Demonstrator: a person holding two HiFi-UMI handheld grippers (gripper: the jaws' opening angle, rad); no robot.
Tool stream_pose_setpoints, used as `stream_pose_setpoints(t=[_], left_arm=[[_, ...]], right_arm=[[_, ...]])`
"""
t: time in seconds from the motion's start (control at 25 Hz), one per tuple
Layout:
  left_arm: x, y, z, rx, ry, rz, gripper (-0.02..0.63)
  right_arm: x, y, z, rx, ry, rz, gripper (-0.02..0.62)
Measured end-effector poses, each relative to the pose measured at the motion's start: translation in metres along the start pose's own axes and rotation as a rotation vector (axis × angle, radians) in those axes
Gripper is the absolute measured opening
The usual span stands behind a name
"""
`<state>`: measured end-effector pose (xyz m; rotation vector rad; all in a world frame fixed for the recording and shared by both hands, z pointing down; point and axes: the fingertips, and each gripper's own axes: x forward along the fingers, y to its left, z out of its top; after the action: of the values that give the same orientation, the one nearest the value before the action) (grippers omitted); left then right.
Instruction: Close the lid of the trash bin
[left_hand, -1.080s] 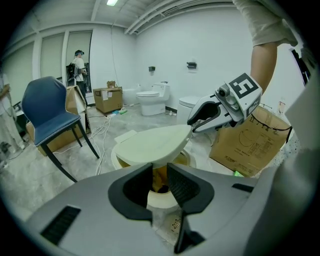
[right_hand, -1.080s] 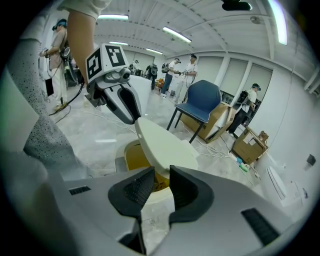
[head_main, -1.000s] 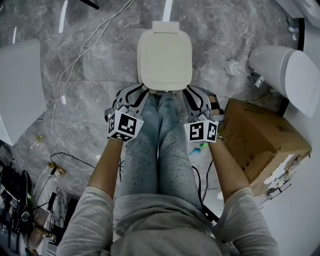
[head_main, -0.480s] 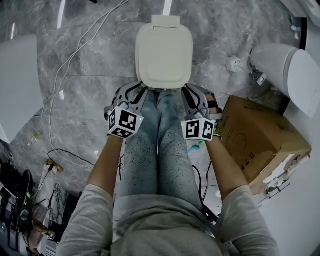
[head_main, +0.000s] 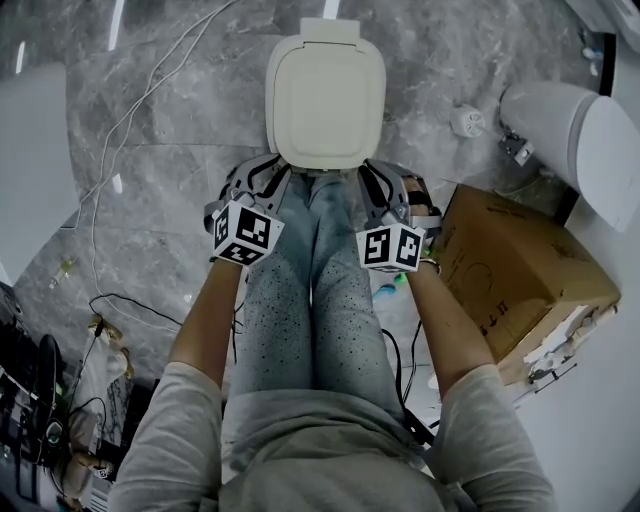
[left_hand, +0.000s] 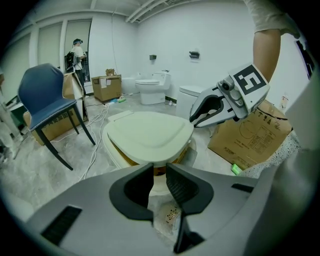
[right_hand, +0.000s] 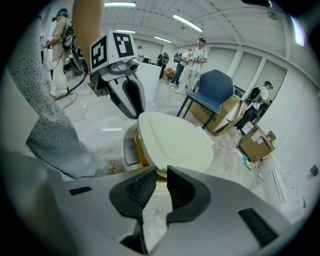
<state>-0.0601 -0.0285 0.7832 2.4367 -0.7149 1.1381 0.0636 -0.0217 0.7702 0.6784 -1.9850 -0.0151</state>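
Note:
The trash bin's cream lid (head_main: 325, 90) lies nearly flat on the bin, just beyond the person's knees. In the left gripper view the lid (left_hand: 147, 132) stands slightly raised, with a yellow-brown gap under its near edge. My left gripper (head_main: 272, 172) is at the lid's near left corner and my right gripper (head_main: 372, 172) at its near right corner. Both sets of jaws have just been closing. The left gripper (left_hand: 159, 172) and right gripper (right_hand: 161, 180) each keep a narrow gap with nothing between the pads. I cannot tell whether the tips touch the lid's rim.
A cardboard box (head_main: 520, 275) stands close on the right, with a white toilet (head_main: 570, 140) behind it. Cables (head_main: 130, 130) trail over the marble floor on the left. A blue chair (left_hand: 45, 100) stands beyond the bin. The person's legs (head_main: 315, 300) fill the space between my arms.
Both grippers have moved forward and down toward the lid's near corners. The lid sits a little higher in the picture, and its shape looks unchanged.

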Motion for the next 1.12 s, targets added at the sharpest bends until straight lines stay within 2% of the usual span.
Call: stream_pose_setpoints(t=[0.48, 1.12], left_arm=[[0.018, 0.0, -0.016, -0.032, 0.081, 0.002, 0.089], [0.024, 0.003, -0.022, -0.052, 0.135, -0.011, 0.089]], right_arm=[[0.02, 0.01, -0.014, -0.014, 0.08, 0.068, 0.084], [0.036, 0.015, -0.021, 0.004, 0.206, 0.175, 0.083]])
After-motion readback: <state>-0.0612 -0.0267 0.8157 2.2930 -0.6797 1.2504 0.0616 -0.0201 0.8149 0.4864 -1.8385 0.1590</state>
